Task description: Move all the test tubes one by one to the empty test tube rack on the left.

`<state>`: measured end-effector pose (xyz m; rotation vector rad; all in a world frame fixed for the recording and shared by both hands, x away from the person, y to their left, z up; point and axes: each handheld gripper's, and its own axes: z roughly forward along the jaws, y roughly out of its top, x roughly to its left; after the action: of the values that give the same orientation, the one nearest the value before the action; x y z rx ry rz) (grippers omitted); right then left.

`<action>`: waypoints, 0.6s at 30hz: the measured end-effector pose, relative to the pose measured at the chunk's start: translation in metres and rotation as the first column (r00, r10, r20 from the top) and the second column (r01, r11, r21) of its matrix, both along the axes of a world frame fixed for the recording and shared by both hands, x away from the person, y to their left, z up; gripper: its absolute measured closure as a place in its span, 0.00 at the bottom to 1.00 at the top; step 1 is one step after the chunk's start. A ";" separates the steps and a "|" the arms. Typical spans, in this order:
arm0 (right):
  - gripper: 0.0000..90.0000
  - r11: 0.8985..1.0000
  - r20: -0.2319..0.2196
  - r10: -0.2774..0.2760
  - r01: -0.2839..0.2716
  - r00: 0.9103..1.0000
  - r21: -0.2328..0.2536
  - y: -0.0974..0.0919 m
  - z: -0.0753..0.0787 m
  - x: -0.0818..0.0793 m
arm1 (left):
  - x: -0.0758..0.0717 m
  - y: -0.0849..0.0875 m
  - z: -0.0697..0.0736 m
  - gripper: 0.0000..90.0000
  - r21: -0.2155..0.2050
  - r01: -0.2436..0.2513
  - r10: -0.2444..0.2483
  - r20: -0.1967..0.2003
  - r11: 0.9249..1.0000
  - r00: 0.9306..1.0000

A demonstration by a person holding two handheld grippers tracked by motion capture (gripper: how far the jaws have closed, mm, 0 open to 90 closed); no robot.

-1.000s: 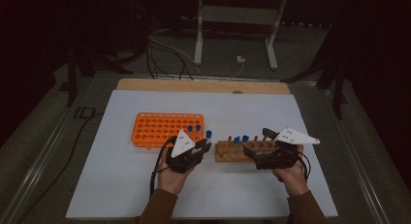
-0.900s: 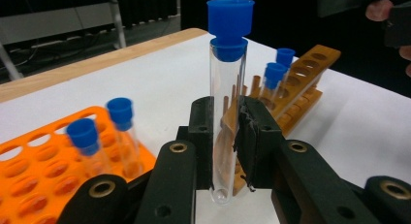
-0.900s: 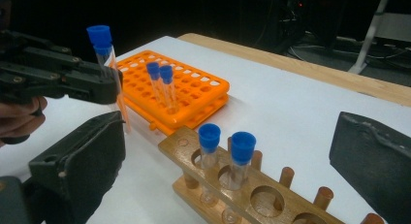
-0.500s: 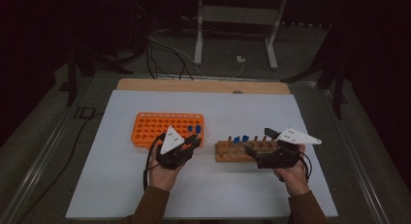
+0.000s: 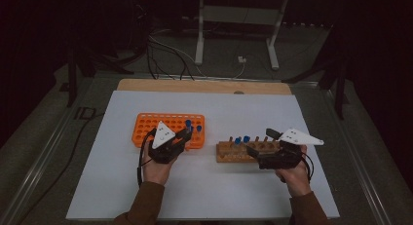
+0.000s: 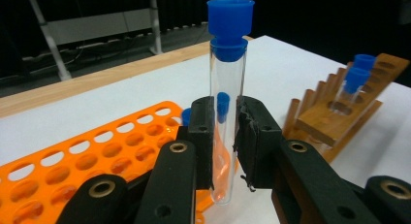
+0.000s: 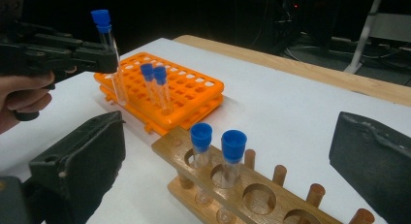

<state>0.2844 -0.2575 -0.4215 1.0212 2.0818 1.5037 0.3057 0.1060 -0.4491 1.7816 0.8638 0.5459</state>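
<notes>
Left claw (image 6: 226, 136) pinches a blue-capped tube (image 6: 228, 88) upright just above the orange rack's (image 5: 146, 130) near right edge, two tubes already seated there, two more waiting in the wooden rack (image 7: 252, 195) where the right claw (image 7: 232, 161) rests wide open, holding nothing.

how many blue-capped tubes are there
5: one held upright in the left gripper, two in the orange rack, two in the wooden rack. None looks hidden.
</notes>
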 end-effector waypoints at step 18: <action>0.00 1.000 -0.001 0.009 -0.009 1.000 0.002 0.001 -0.001 0.000 | 0.017 0.006 -0.010 0.86 0.002 -0.054 0.054 0.002 0.999 0.999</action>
<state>0.2842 -0.2570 -0.4228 1.0152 2.0883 1.5106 0.3225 0.1121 -0.4592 1.7637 0.9129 0.5838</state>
